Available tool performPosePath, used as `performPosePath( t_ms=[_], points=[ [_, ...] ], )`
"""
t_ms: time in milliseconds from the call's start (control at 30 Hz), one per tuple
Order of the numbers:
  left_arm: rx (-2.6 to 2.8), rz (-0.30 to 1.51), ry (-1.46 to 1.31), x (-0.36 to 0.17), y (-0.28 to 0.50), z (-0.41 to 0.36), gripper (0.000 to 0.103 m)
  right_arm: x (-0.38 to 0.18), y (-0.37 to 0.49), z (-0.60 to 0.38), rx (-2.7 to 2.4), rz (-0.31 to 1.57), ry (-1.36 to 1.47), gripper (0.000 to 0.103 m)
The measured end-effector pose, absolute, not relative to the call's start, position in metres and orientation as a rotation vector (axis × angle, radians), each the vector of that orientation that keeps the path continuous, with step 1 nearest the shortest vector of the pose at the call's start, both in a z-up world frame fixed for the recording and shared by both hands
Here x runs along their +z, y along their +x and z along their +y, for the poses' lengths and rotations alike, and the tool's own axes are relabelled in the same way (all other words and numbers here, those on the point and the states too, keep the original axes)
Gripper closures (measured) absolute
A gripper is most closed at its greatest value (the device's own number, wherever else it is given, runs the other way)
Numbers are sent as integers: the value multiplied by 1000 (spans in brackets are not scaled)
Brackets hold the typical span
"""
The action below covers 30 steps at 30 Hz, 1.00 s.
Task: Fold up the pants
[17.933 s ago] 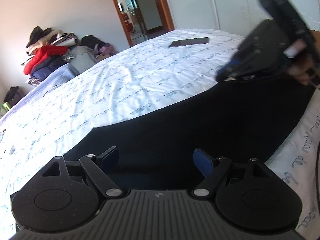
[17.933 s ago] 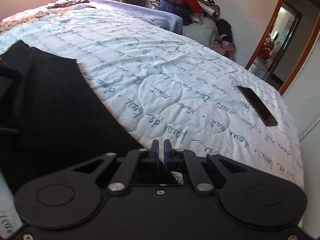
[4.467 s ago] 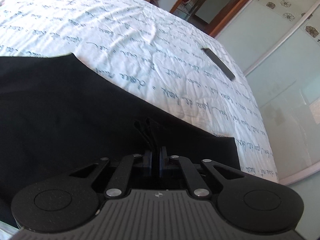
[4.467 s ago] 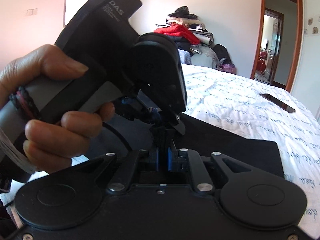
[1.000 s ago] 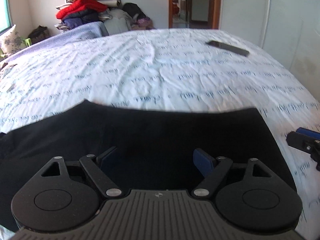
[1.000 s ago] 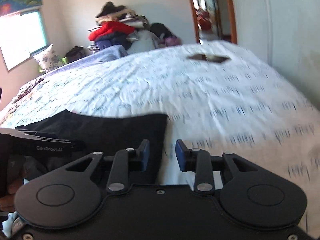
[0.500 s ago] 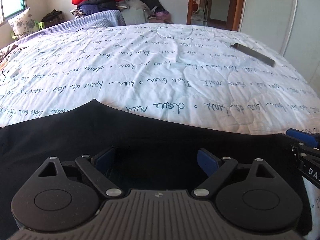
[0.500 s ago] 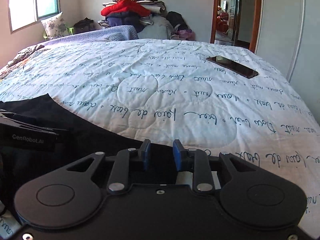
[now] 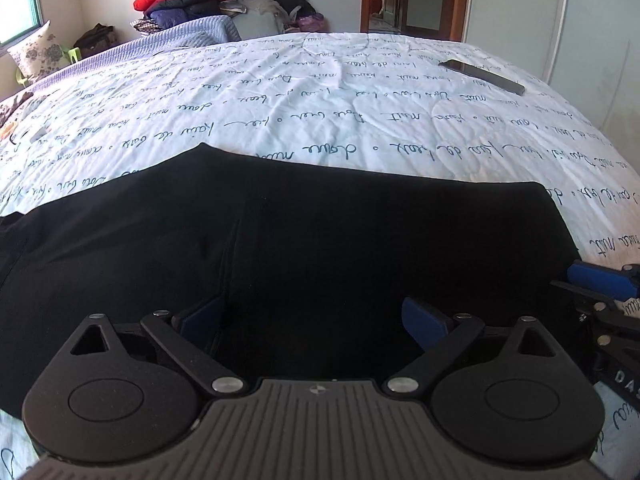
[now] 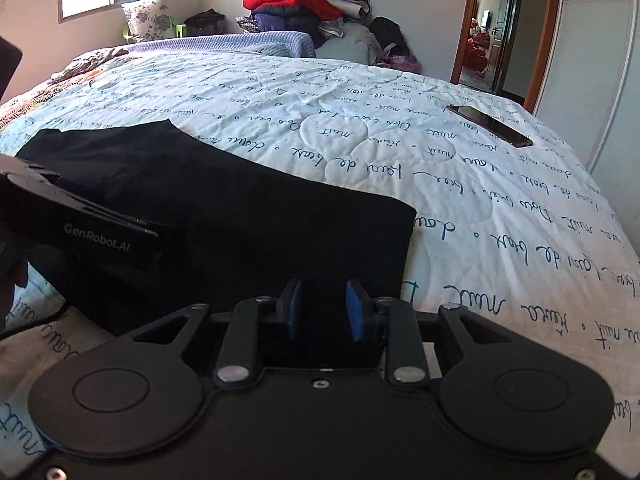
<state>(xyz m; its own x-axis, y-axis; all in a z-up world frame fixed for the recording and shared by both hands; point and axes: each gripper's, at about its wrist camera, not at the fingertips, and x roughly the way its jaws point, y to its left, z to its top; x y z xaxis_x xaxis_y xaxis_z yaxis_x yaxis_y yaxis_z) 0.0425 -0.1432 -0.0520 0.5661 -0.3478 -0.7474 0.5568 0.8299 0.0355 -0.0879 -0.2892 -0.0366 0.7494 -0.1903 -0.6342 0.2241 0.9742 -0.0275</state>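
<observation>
The black pants (image 9: 304, 240) lie folded flat on the white quilt with blue script (image 9: 320, 92). They also show in the right wrist view (image 10: 248, 216). My left gripper (image 9: 312, 320) is wide open just above the pants' near edge, holding nothing. My right gripper (image 10: 323, 312) is partly open over the pants' right near corner, with nothing between its pads. The right gripper's blue fingertip (image 9: 600, 278) shows at the left view's right edge. The left gripper's body (image 10: 80, 224) shows at the right view's left.
A black phone (image 9: 482, 76) lies on the quilt at the far right; it also shows in the right wrist view (image 10: 490, 125). A pile of clothes (image 10: 304, 8) stands past the bed. A doorway (image 10: 496, 28) is at the far right.
Both grippers have drawn back and down toward the pants' near edge. The right gripper's jaws have opened a little wider. The pants lie still.
</observation>
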Motion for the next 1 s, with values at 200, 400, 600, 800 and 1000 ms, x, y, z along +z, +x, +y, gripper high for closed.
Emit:
performPosePath(
  t_ms=[200, 400, 600, 800, 1000],
  points=[
    [-548, 813, 282, -51, 40, -139, 4, -45, -92, -283, -232, 726, 16, 76],
    [-567, 828, 278, -48, 34, -127, 5, -36, -105, -275, -266, 734, 23, 73],
    [-584, 891, 163, -33, 40, -81, 8, -10, -90, -244, -196, 647, -15, 61],
    [-528, 1010, -284, -12, 76, 27, 15, -3, -45, -185, -21, 603, -71, 60],
    [-131, 841, -434, 33, 94, 164, 15, 0, -5, -117, 160, 558, -132, 59]
  ],
)
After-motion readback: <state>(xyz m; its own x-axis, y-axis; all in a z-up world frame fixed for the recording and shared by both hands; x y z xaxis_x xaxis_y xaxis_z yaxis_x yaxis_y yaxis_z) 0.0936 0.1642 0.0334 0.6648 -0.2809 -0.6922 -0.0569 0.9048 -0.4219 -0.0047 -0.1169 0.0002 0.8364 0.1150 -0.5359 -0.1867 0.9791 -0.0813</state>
